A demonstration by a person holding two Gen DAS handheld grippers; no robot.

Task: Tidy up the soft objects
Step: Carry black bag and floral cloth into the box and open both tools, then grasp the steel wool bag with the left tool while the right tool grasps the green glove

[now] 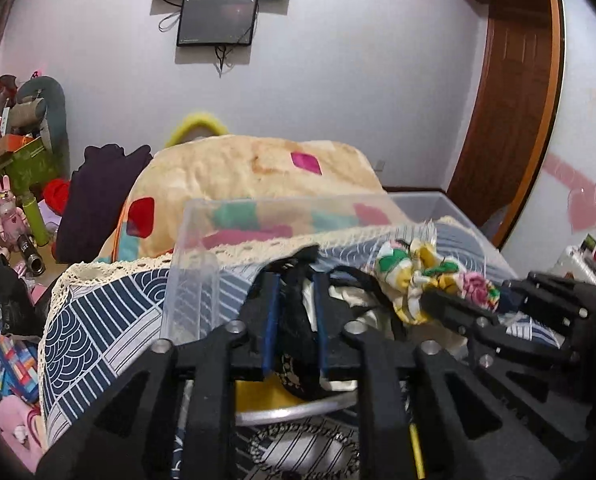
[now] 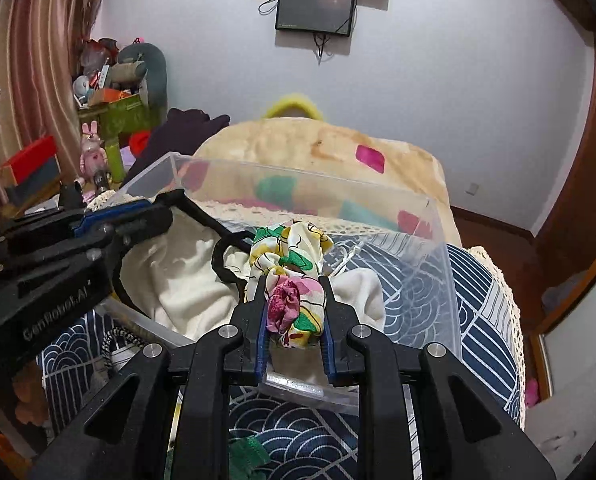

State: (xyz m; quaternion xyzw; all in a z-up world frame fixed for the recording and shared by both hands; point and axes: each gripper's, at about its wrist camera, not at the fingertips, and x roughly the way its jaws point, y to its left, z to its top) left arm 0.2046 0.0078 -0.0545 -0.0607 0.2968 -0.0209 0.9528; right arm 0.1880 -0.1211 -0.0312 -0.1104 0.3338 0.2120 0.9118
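Observation:
A clear plastic bin [image 2: 438,248] stands on a blue-and-white patterned cloth [image 2: 486,292]. It holds a cream fabric [image 2: 178,276] with a black strap [image 2: 222,248]. My right gripper [image 2: 294,316] is shut on a floral scrunchie [image 2: 294,264], yellow, green and pink, held over the bin's near rim. My left gripper [image 1: 294,292] is shut on a black strap [image 1: 296,312] over the bin [image 1: 194,256]. The scrunchie [image 1: 422,276] and the right gripper [image 1: 450,304] show at the right of the left wrist view. The left gripper [image 2: 154,216] shows at the left of the right wrist view.
A folded cream blanket [image 1: 250,172] with coloured patches lies behind the bin. A dark garment [image 1: 98,196] lies left of it. Toys and boxes [image 1: 14,168] crowd the left wall. A wooden door [image 1: 510,112] stands at the right. A metal-rimmed plate [image 1: 298,408] lies below my left gripper.

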